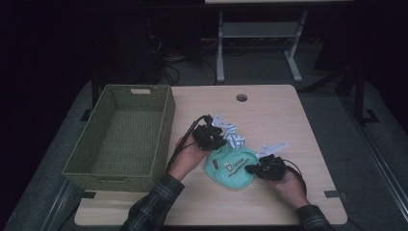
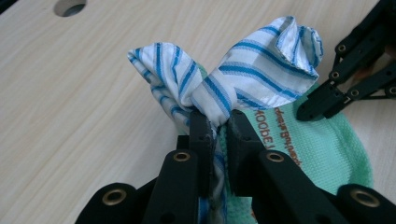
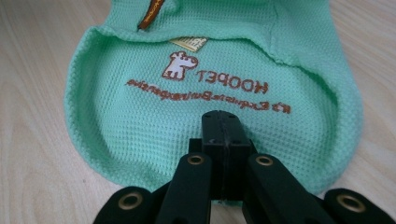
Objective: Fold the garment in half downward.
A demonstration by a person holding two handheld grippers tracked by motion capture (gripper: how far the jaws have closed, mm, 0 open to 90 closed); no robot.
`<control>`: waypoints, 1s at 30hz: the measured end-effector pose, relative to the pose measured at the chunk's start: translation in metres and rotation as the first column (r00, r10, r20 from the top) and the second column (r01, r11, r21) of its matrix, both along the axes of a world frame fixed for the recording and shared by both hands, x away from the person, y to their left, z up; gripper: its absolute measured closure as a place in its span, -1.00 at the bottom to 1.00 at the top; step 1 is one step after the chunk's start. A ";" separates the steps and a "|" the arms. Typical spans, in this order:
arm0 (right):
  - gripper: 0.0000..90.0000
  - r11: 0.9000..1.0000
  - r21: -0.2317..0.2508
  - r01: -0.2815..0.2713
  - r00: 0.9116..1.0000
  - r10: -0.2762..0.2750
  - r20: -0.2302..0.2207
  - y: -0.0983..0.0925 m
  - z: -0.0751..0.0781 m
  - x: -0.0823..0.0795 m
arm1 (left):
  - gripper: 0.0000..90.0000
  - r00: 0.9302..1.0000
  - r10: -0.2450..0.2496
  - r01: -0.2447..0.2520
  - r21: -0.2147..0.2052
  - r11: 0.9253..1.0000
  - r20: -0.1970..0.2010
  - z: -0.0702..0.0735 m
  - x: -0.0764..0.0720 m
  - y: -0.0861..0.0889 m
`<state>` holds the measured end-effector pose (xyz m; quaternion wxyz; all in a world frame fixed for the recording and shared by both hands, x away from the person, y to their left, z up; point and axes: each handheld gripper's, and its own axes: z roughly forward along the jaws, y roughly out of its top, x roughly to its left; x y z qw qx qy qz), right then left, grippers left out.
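Observation:
A mint-green pet garment (image 1: 230, 169) lies on the wooden table (image 1: 279, 115), its brown dog logo and mirrored lettering (image 3: 219, 84) facing up. A blue-and-white striped cloth part (image 2: 261, 70) sticks up from its far end. My left gripper (image 2: 219, 123) is shut on this striped cloth (image 1: 232, 135), which bunches into two lobes above the jaws. My right gripper (image 3: 222, 119) is shut, jaws together over the garment's near part (image 3: 140, 112), which cups around them. In the left gripper view, the right gripper (image 2: 303, 112) touches the green fabric (image 2: 322, 149).
A green woven basket (image 1: 166, 130) stands at the table's left side, beside the left hand. A round cable hole (image 1: 241, 97) sits near the far edge. Bare wood lies to the right and in front of the hands.

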<state>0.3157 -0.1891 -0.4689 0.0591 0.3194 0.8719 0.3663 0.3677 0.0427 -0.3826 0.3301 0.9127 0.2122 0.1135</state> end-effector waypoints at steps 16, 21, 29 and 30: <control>1.00 0.999 0.001 0.046 0.999 -0.046 0.002 -0.026 0.005 -0.007 | 0.60 0.994 -0.078 0.081 0.035 0.996 -0.071 -0.025 -0.009 -0.026; 1.00 0.999 0.002 0.053 0.999 -0.053 0.010 -0.032 0.006 -0.008 | 0.33 0.990 -0.098 0.096 -0.024 0.995 -0.098 -0.018 -0.009 -0.022; 1.00 0.999 0.003 0.054 0.999 -0.054 0.002 -0.036 0.006 -0.012 | 0.20 0.993 -0.072 0.061 -0.109 0.992 -0.096 -0.007 -0.007 -0.015; 1.00 0.999 0.002 0.052 0.999 -0.052 0.002 -0.036 0.005 -0.013 | 0.20 0.993 -0.061 0.050 -0.110 0.993 -0.098 -0.008 -0.005 -0.015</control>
